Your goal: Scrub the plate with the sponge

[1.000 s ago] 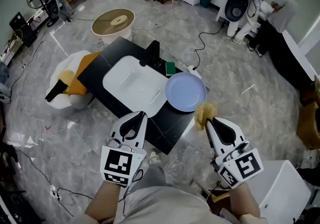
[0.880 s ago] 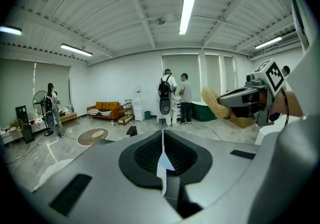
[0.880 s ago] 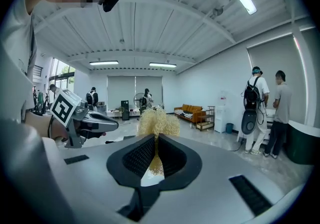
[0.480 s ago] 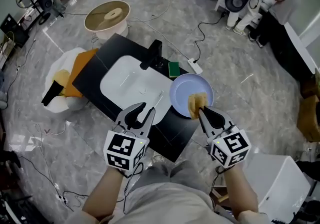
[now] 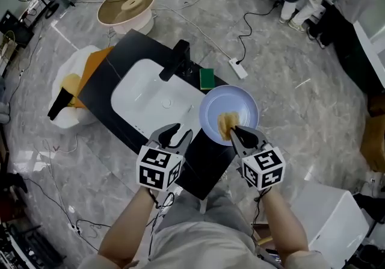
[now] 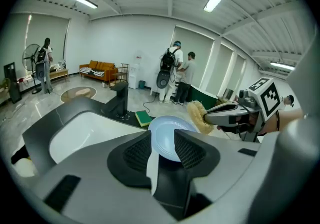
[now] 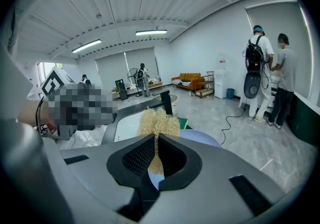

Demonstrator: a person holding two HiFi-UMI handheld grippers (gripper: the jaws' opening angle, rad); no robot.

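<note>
1 round pale-blue plate (image 5: 238,102); fibrous yellow sponge (image 5: 225,123) pinched by right gripper (image 5: 236,133)

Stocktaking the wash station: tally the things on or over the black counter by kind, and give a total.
sponge: 2 (yellow sponge in the right hand-held gripper; green sponge beside the faucet)
plate: 1
faucet: 1
sink: 1
Total: 5

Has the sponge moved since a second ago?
Yes. The sponge, in the right claw, went from beside the plate to over its middle.
</note>
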